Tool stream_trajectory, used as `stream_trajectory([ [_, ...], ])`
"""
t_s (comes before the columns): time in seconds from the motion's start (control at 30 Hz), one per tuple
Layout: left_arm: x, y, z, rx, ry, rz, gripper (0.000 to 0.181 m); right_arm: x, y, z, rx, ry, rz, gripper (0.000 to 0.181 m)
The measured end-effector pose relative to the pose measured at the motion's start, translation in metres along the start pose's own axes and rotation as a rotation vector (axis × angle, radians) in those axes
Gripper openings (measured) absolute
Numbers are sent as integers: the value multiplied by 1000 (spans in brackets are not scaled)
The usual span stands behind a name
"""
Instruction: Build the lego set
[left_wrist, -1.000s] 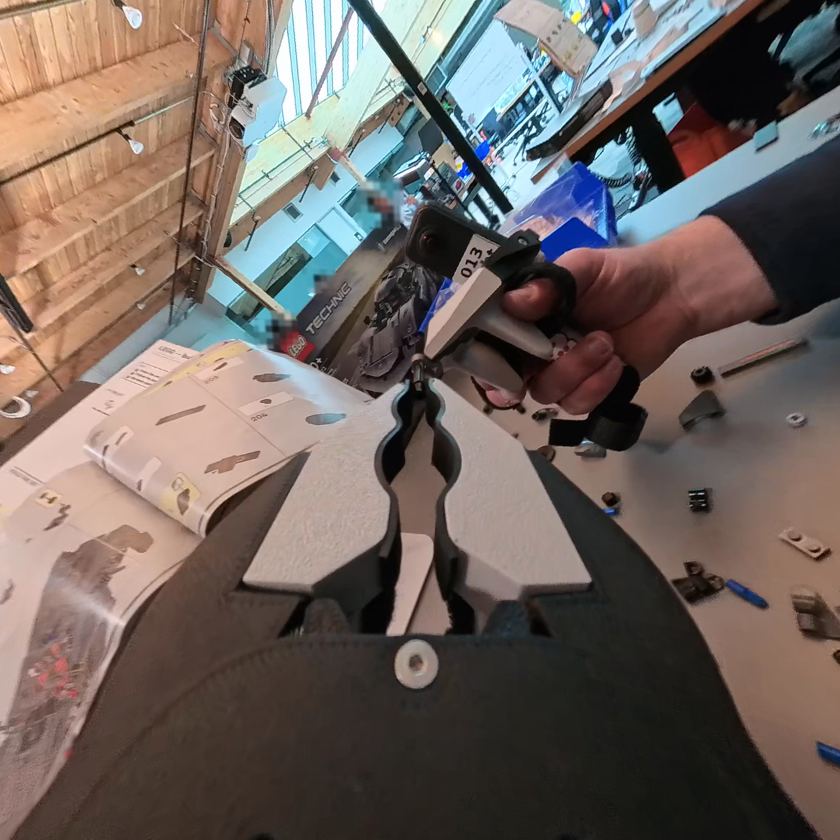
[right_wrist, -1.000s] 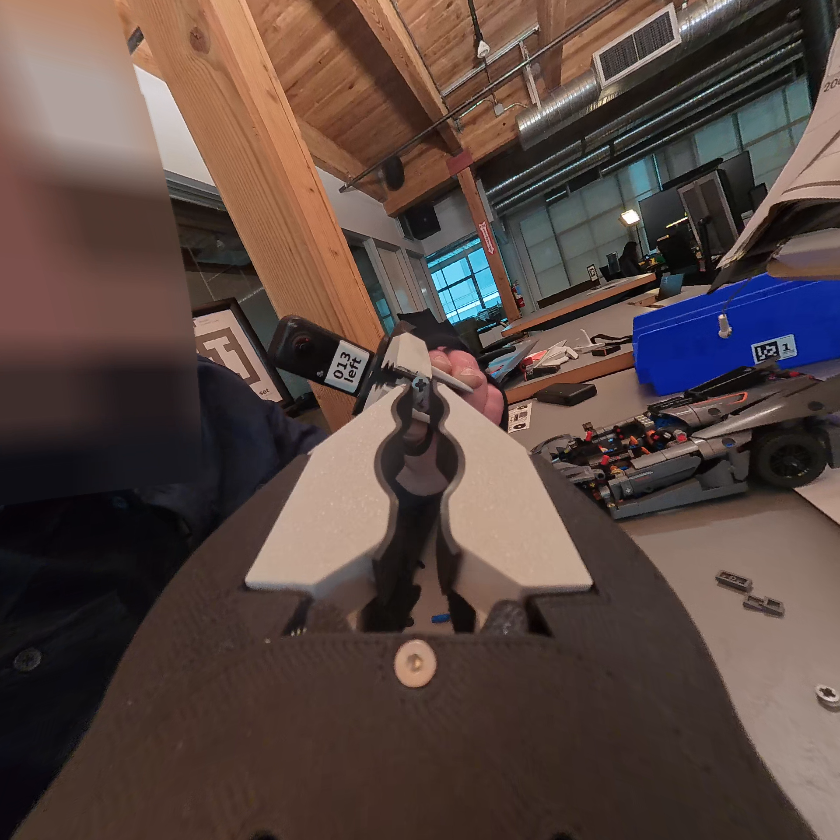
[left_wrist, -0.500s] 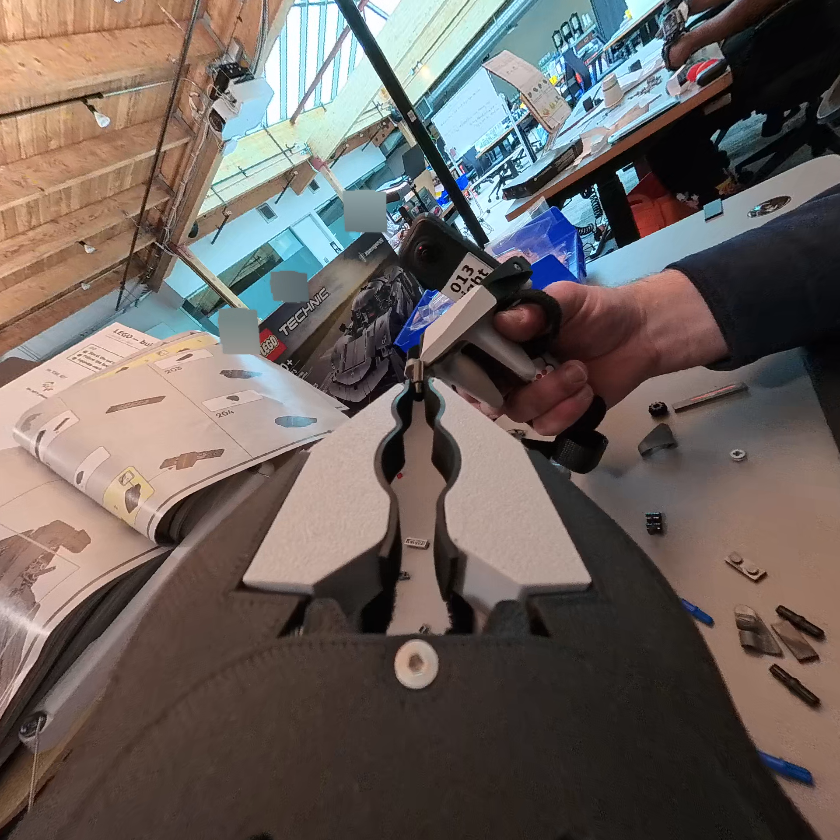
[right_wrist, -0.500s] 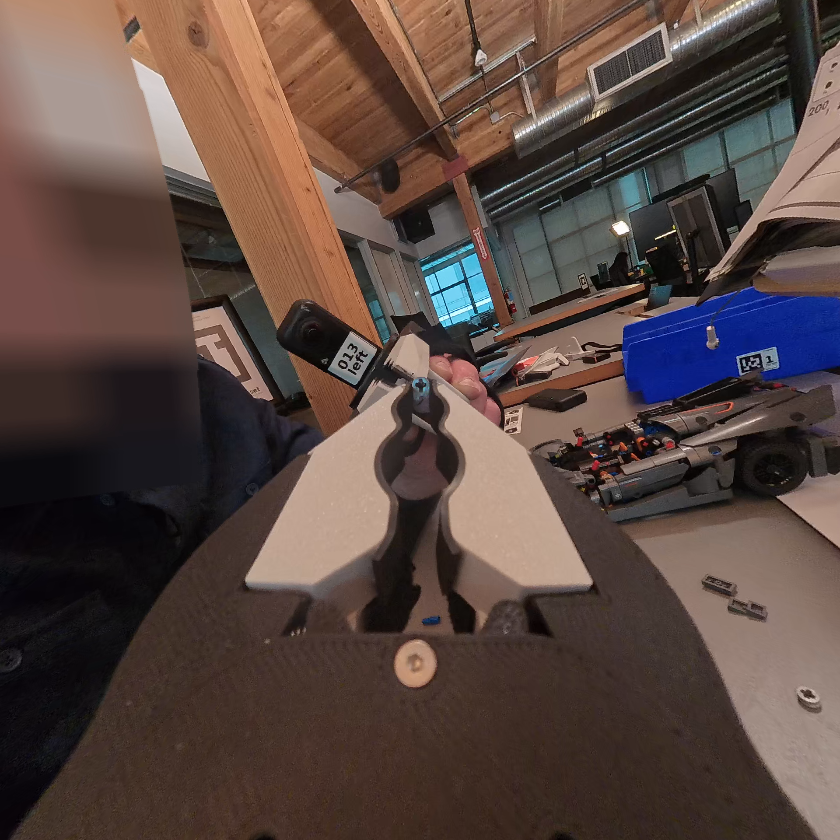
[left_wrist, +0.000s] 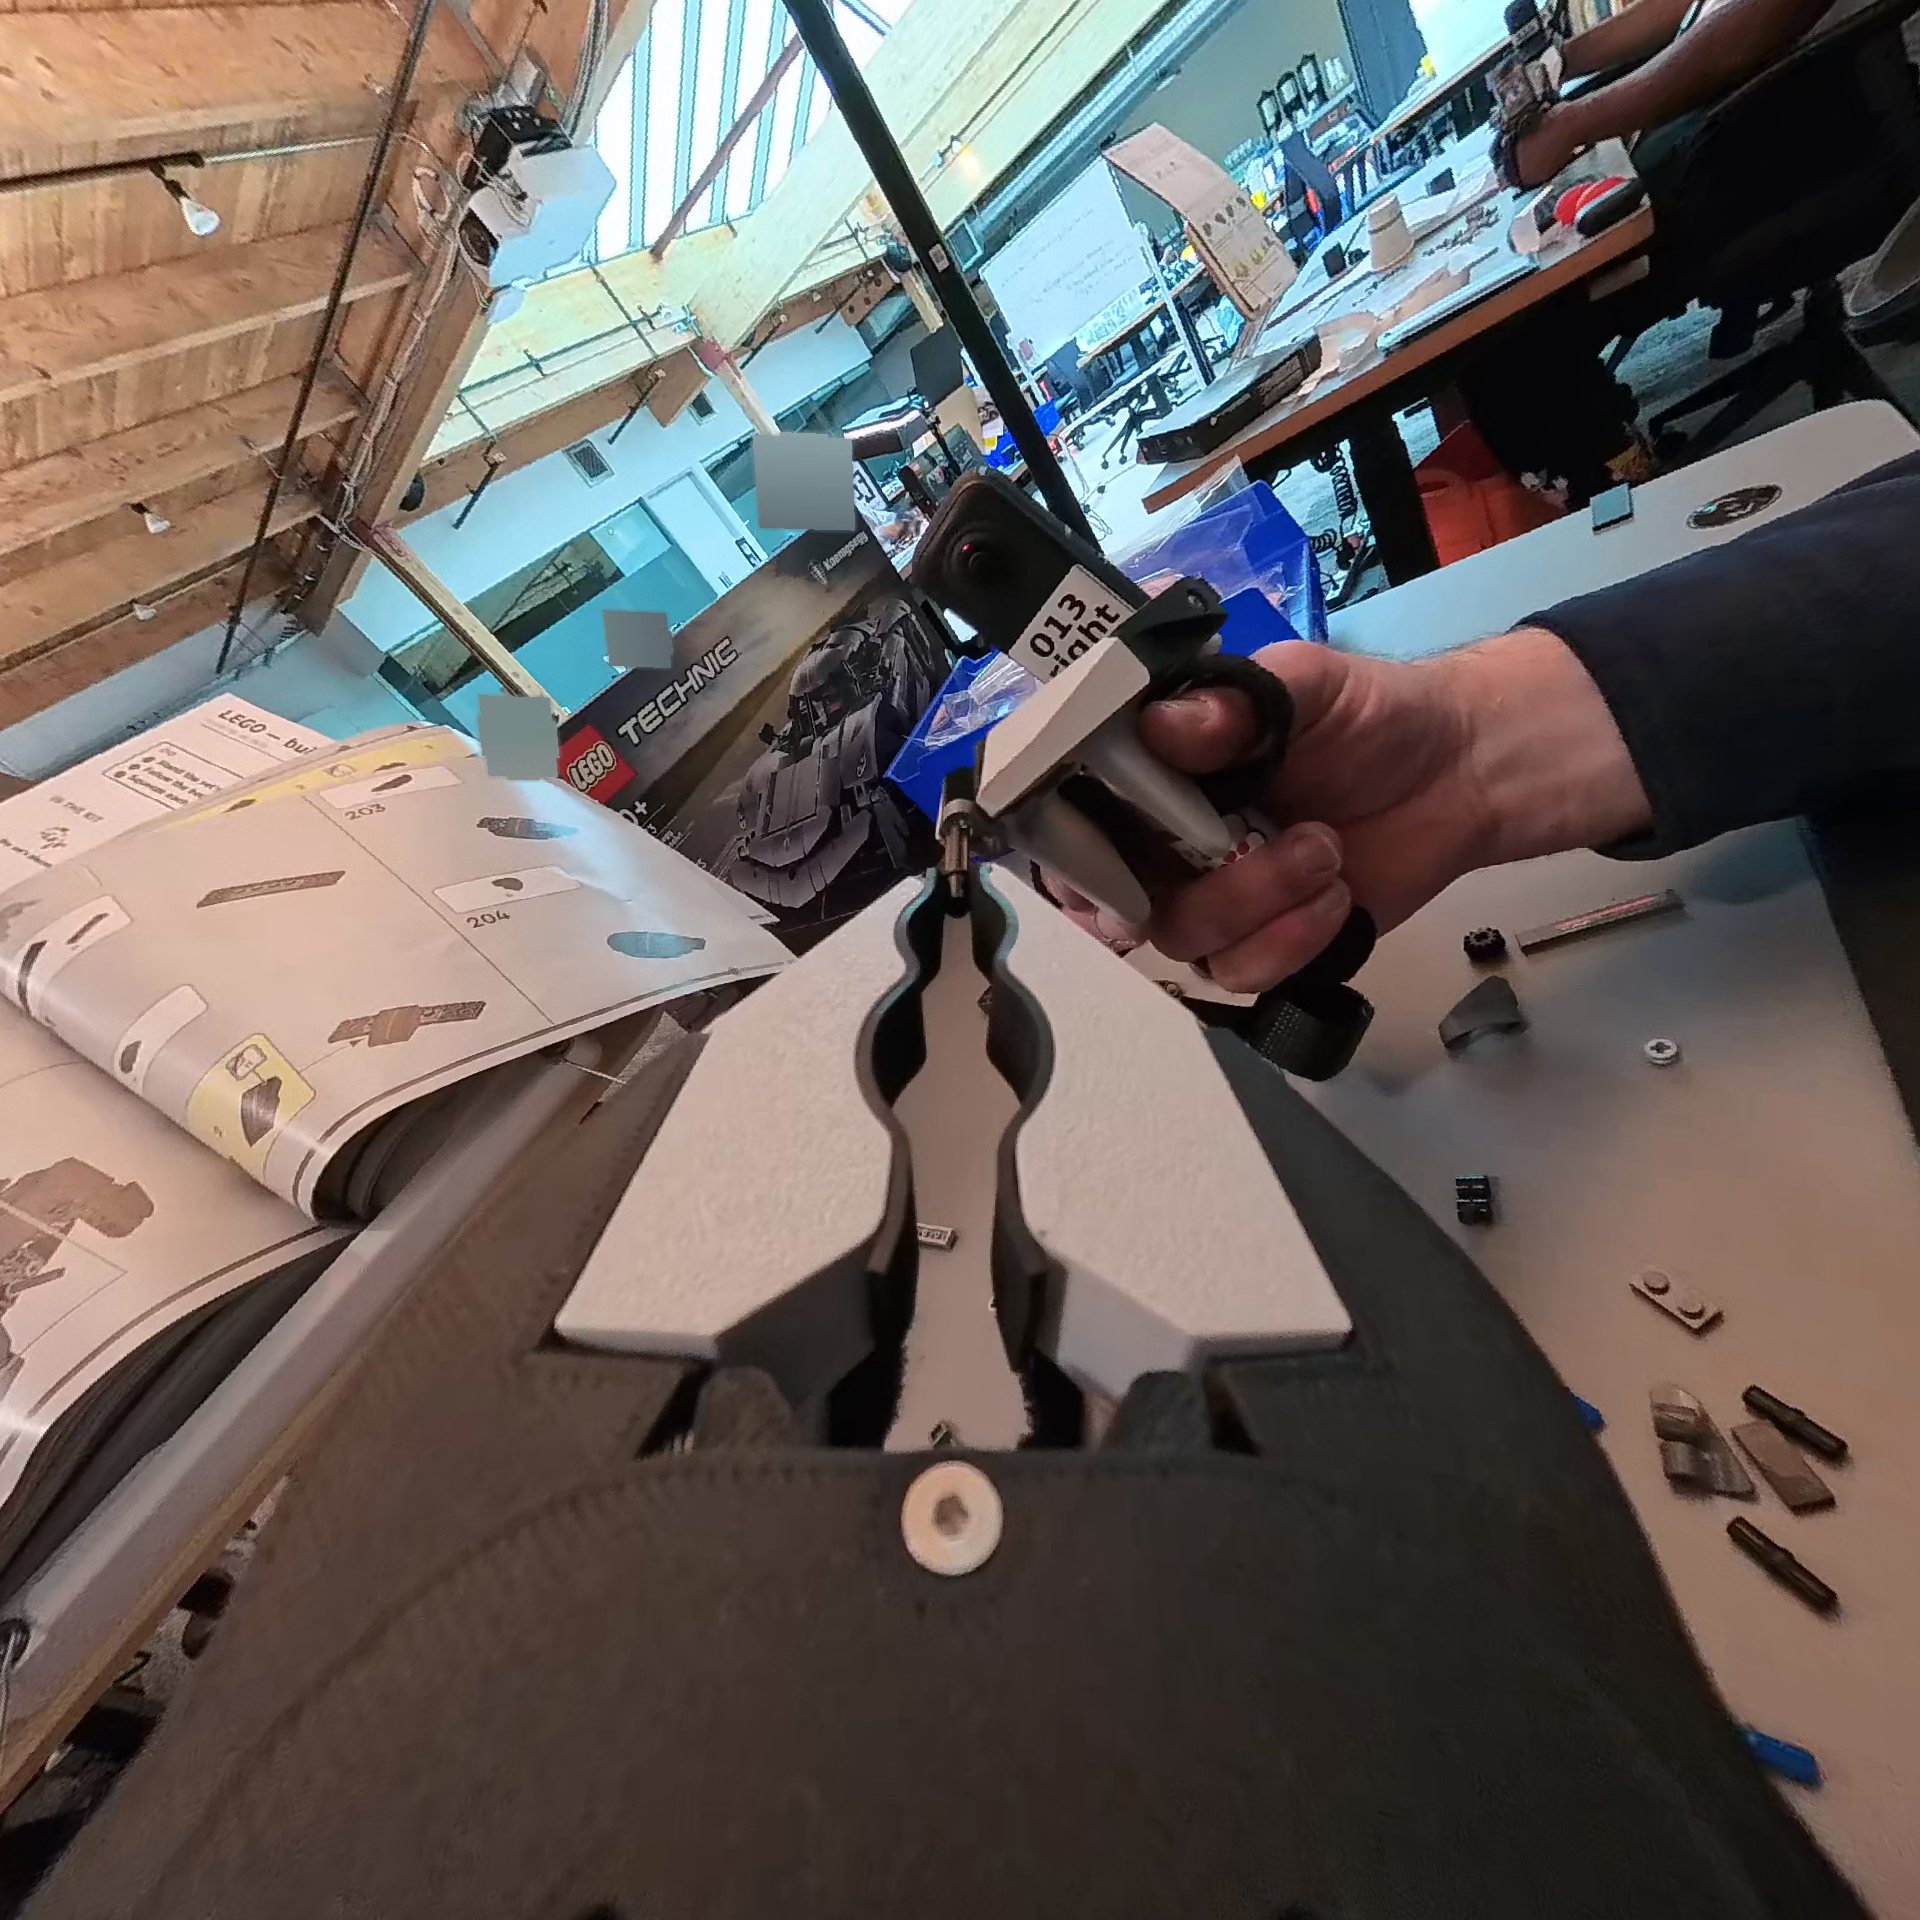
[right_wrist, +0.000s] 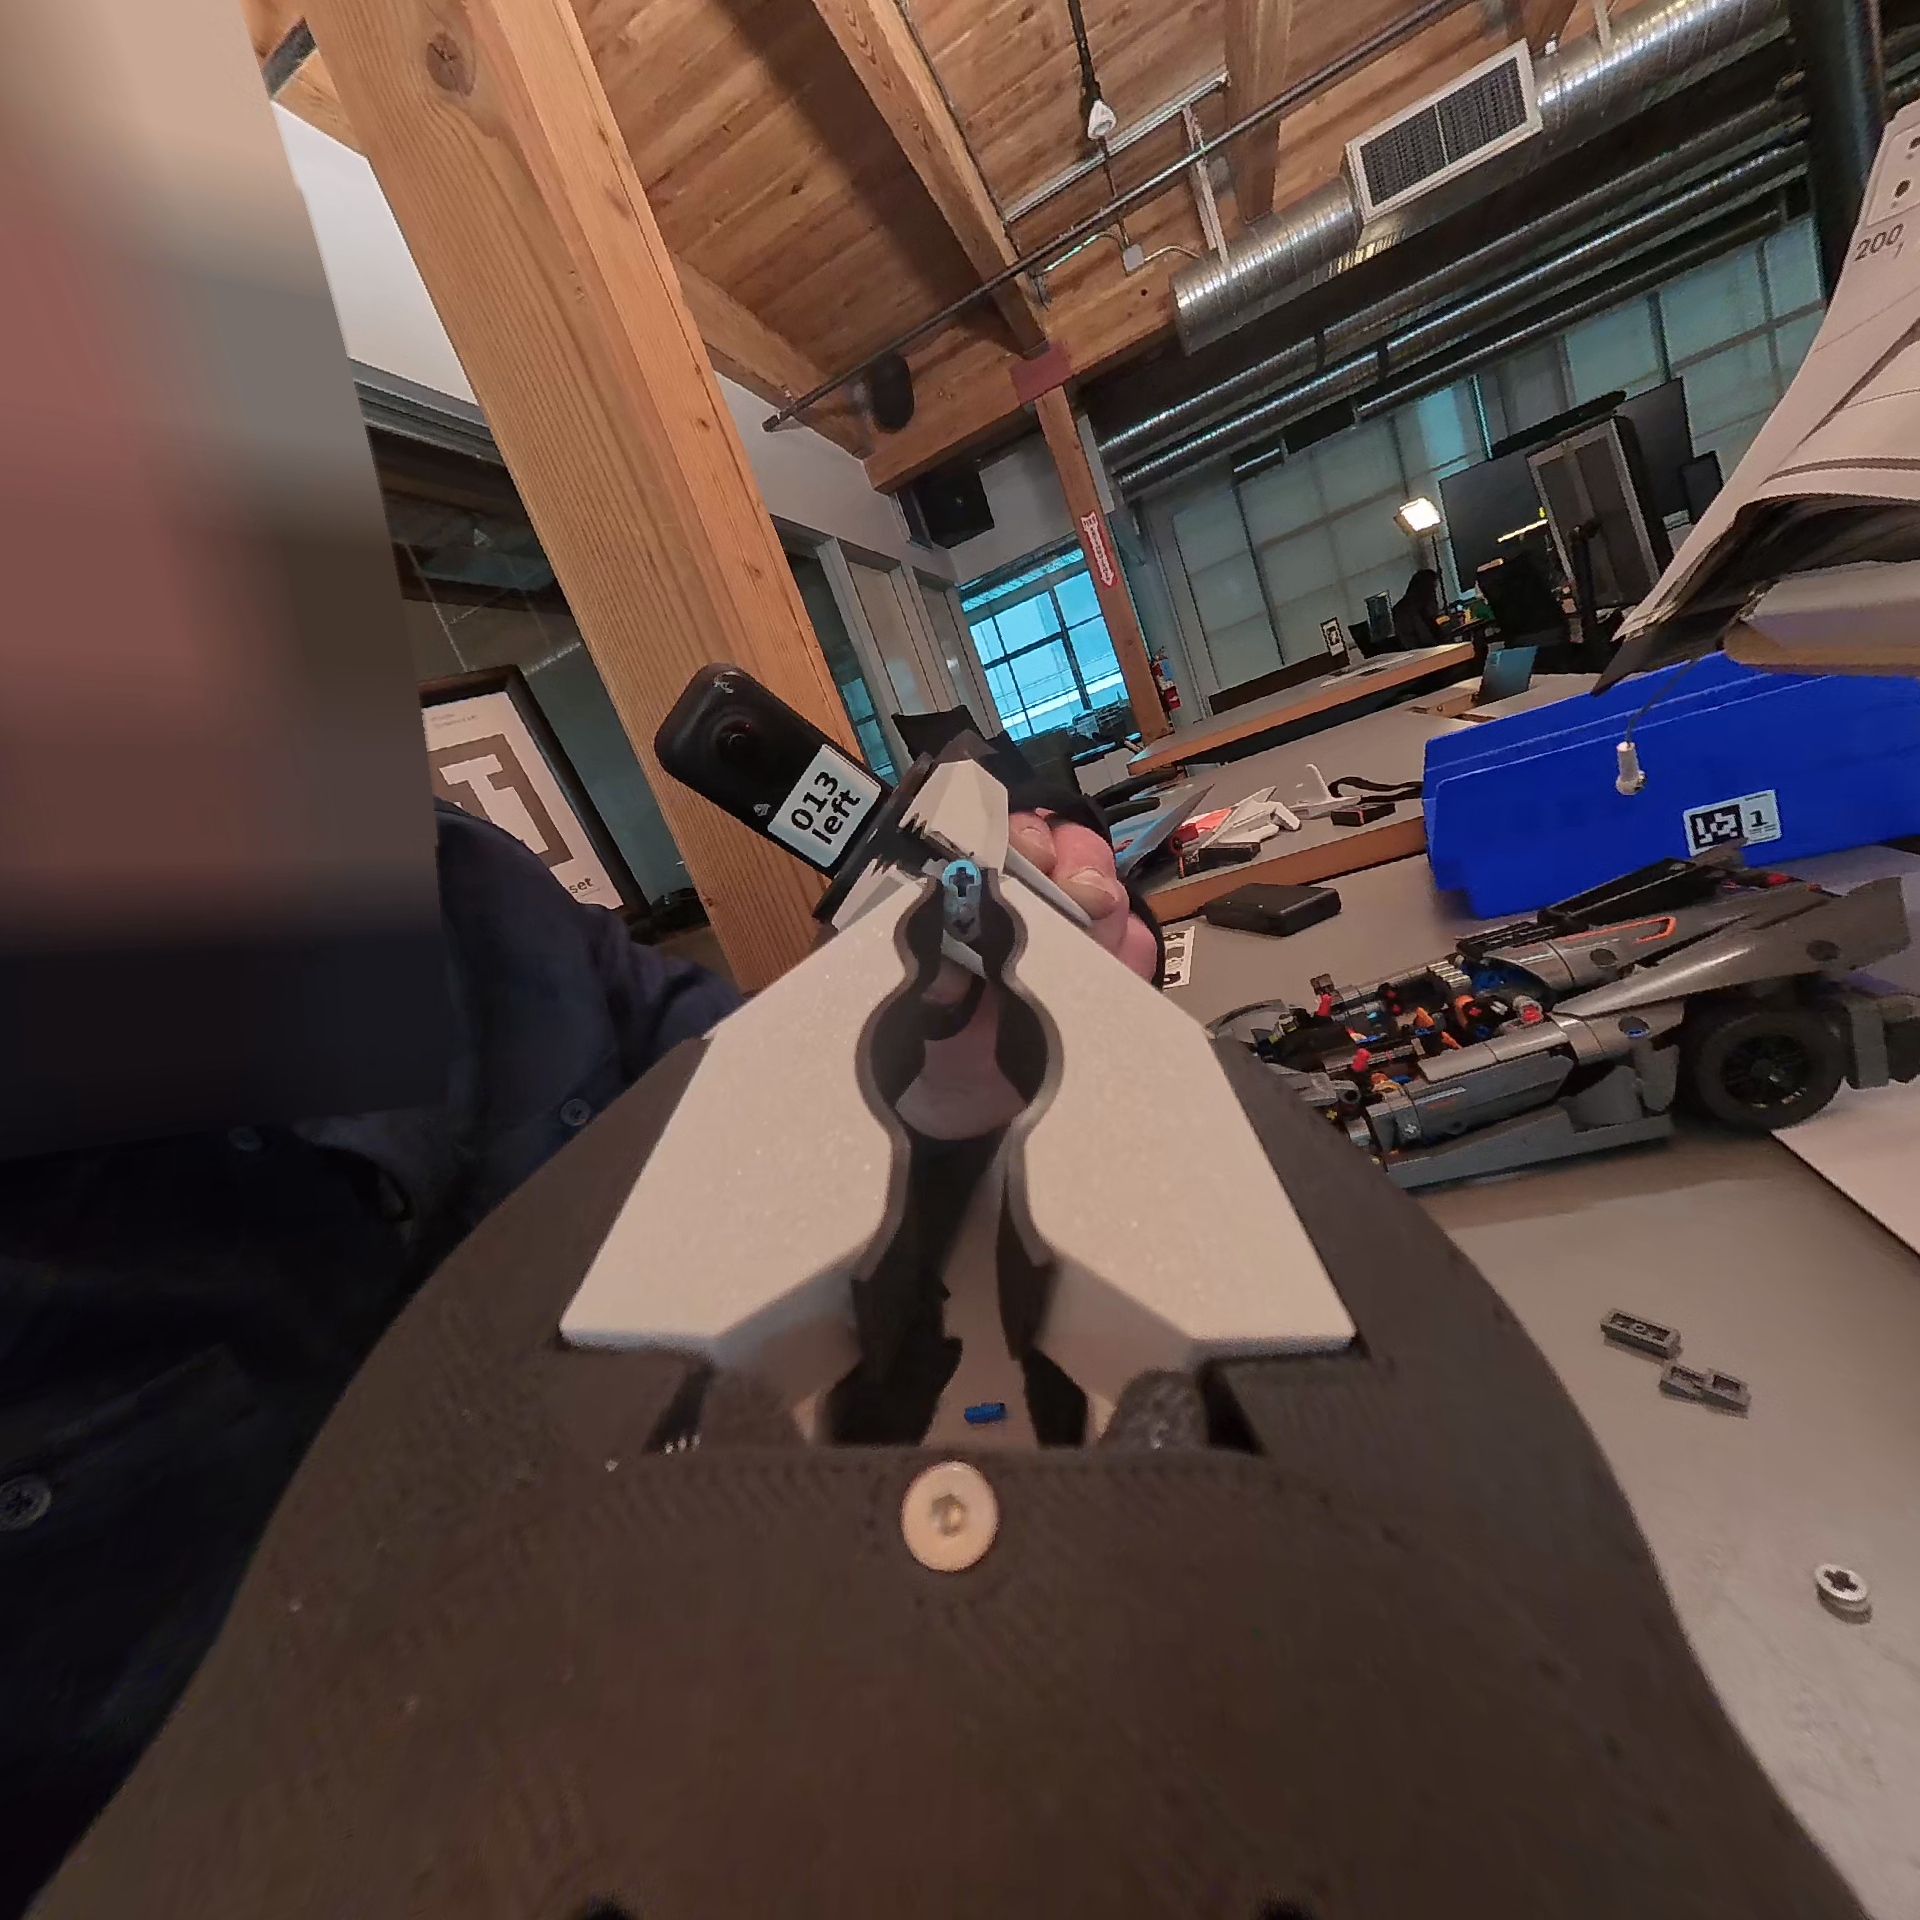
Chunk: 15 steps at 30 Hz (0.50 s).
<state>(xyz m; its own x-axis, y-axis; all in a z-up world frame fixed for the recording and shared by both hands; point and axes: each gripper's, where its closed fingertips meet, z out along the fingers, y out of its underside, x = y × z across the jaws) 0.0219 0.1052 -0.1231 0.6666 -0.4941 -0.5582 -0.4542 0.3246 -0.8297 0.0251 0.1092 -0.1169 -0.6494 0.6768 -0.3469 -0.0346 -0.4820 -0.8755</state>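
- Two grippers were held tip to tip above the table (left_wrist: 1558, 1164); the left gripper (left_wrist: 957, 902) and the right gripper (right_wrist: 961, 914) were each clamped on one end of a small pin (right_wrist: 962, 900).
- The half-built car (right_wrist: 1558, 1039) was standing well apart on the table.
- If one grip were loosened early, the pin could be dropped among the loose pieces (left_wrist: 1725, 1455) and lost.
- A twist could make it slip out.

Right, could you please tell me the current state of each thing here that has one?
left gripper: shut on a grey pin.
right gripper: shut on a pale blue piece.
instruction booklet: open.
model car: partly built, resting on the table.
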Motion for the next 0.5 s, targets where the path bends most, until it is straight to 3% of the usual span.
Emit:
stream_trajectory([
  [0.5,1,-1,-1,31,57,-109,2,0,2,1,-25,24,-51,4],
])
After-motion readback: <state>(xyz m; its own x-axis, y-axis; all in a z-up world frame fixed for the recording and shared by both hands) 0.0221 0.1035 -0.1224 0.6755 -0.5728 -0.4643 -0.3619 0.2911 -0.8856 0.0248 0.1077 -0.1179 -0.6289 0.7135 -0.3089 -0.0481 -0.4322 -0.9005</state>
